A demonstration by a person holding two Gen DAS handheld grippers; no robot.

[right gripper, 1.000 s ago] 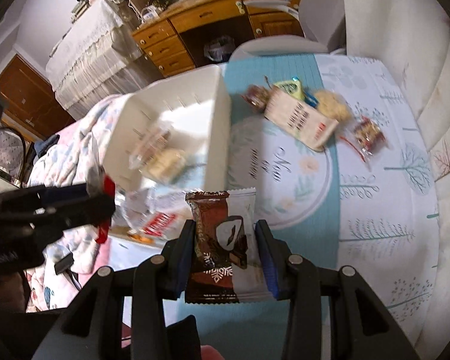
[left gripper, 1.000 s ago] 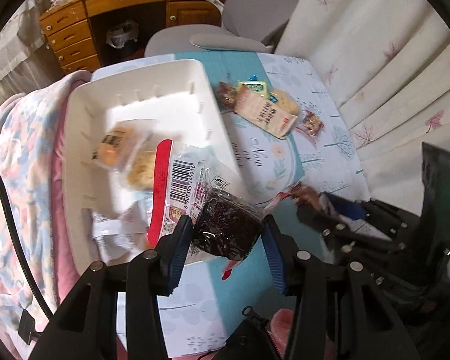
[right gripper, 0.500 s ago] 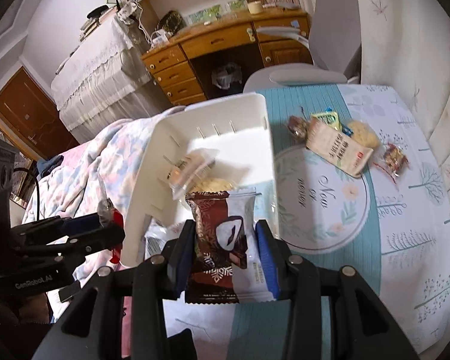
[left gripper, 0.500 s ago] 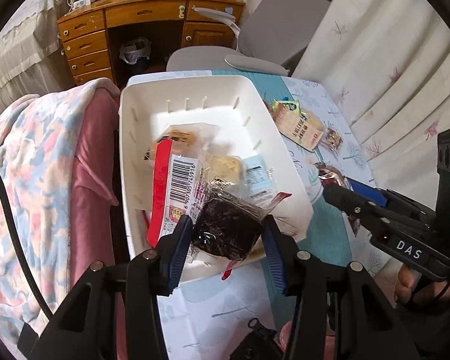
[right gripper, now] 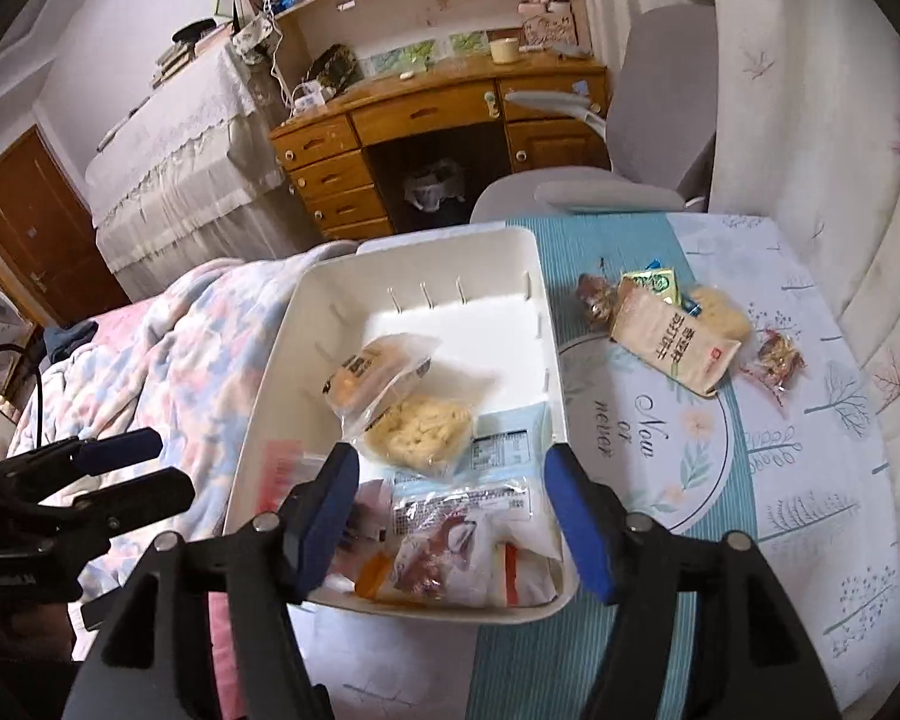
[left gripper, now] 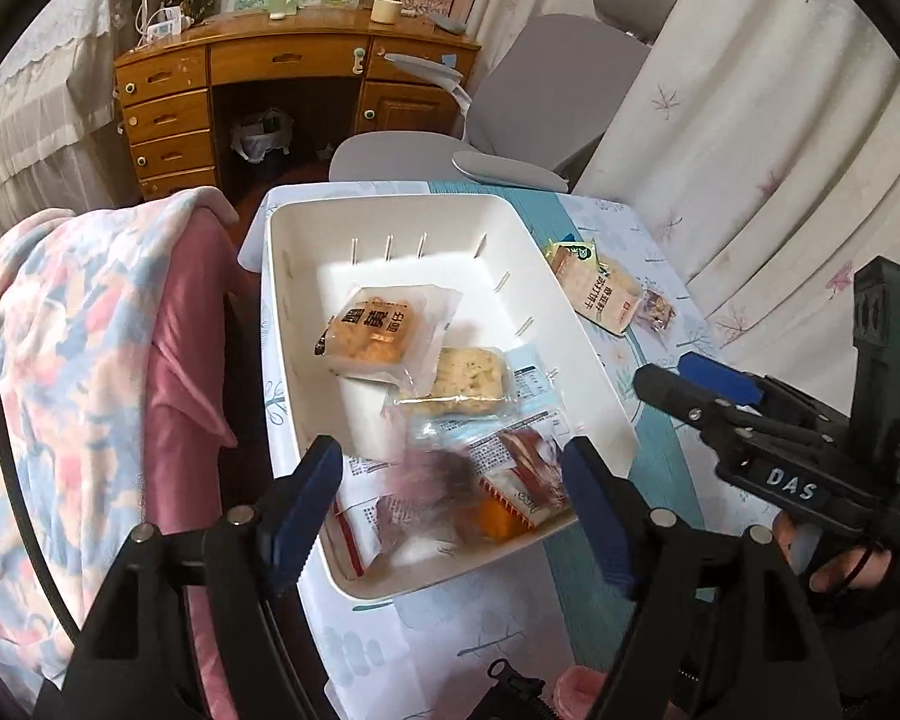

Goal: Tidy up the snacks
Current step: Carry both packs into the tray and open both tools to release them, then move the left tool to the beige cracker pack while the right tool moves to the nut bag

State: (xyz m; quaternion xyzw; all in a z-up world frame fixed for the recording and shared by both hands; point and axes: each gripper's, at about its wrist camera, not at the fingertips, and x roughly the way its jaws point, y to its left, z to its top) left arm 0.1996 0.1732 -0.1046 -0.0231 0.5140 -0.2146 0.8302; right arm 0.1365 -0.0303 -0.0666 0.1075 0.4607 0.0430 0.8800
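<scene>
Your left gripper (left gripper: pixel 450 498) and right gripper (right gripper: pixel 450 516) are both opening, nothing pinched: the two wrapped snacks you carried a second ago now lie blurred in the white plastic bin (left gripper: pixel 570 306), near end. Beyond the bin's right wall, loose packets (right gripper: pixel 672 342) still wait on the tablecloth.

You're seeing wrapped snacks (left gripper: pixel 371 333) lying piled in the white bin (left gripper: pixel 576 324); more packets (right gripper: pixel 672 339) are lying beside it.

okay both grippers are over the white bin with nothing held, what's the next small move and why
Probably swing the right hand-held gripper, jaws opening and empty, over to the tan cracker packet. It lies on the tablecloth outside the white bin with a few other snacks, so that pile is what remains to sort.
</scene>
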